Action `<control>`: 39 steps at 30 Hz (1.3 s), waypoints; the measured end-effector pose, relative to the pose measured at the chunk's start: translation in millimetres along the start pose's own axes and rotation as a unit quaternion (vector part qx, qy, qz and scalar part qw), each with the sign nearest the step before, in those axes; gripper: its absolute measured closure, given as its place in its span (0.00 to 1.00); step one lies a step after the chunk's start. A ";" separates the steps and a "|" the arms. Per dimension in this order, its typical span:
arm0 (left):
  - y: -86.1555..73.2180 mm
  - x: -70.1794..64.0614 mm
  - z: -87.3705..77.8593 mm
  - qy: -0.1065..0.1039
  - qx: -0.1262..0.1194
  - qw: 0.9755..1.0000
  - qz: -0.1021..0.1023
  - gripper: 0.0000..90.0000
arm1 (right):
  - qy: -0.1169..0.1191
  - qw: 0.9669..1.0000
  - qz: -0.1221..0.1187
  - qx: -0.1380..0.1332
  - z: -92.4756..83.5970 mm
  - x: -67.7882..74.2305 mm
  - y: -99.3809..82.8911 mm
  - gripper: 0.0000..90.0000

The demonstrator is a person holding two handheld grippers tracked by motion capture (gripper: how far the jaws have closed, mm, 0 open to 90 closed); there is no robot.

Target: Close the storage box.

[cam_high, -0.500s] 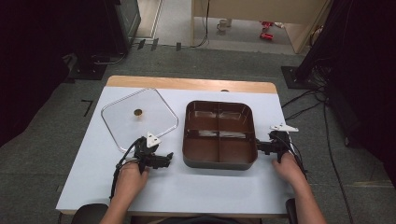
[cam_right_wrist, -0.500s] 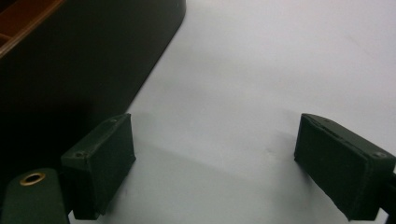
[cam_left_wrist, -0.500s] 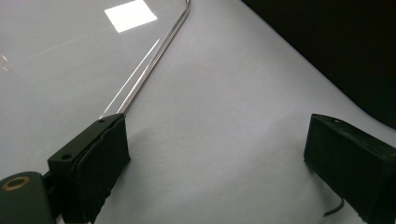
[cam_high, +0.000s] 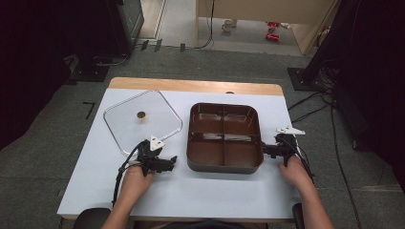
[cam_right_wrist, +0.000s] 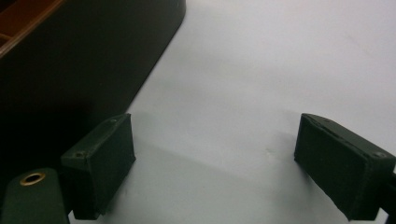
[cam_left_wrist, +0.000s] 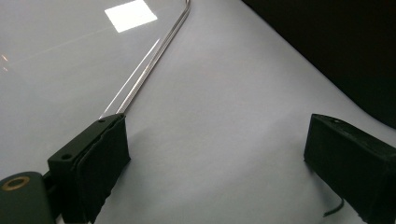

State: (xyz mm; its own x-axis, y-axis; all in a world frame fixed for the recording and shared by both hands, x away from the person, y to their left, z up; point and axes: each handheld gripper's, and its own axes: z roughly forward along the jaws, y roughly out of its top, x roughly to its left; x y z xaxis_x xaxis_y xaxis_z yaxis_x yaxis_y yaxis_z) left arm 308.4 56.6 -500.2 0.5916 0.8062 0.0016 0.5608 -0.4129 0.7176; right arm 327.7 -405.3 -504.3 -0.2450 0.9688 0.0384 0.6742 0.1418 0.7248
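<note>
lid: the clear square lid (cam_high: 142, 120) lies flat on the white table (cam_high: 200, 191), off the tray and to its left, its small knob up; judged, it is parked there so the tray stays open to reach
tray: the brown four-compartment tray (cam_high: 224, 137) sits mid-table, compartments bare as far as can be seen; it lies between the two hands, probably so each can come at one side
left gripper: the left gripper (cam_high: 168, 161) rests low by the lid's near corner, pointing toward the tray's left wall; jaws wide apart, nothing between them; in the left gripper view the lid's metal rim (cam_left_wrist: 154, 60) runs up from just beside one jaw, whether touching cannot be told
right gripper: the right gripper (cam_high: 265, 150) lies at the tray's right wall, near its front corner; jaws apart and empty; in the right gripper view the dark tray wall (cam_right_wrist: 88, 60) stands just beside one jaw
judgement: both tongs flank the tray, which suggests a two-sided grasp or push of it
</note>
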 end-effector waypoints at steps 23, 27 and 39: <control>0.1 -0.1 0.1 0.000 0.000 1.000 0.000 0.07 | 0.000 1.000 0.000 0.000 0.0 0.0 0.0 0.13; 0.1 -0.2 0.1 0.001 0.000 1.000 0.000 0.07 | 0.000 1.000 0.000 0.000 0.0 0.0 0.0 0.13; 2.2 -2.5 0.6 0.009 0.008 1.000 -0.009 0.06 | 0.000 1.000 0.000 0.000 0.0 0.0 0.0 0.13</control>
State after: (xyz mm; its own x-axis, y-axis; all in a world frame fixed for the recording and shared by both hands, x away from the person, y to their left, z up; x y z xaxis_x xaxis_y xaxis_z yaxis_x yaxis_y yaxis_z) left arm 308.4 53.4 -499.0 0.5716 0.8205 0.0016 0.5806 -0.4059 0.7058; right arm 327.7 -405.3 -504.3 -0.2450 0.9687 0.0387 0.6746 0.1417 0.7245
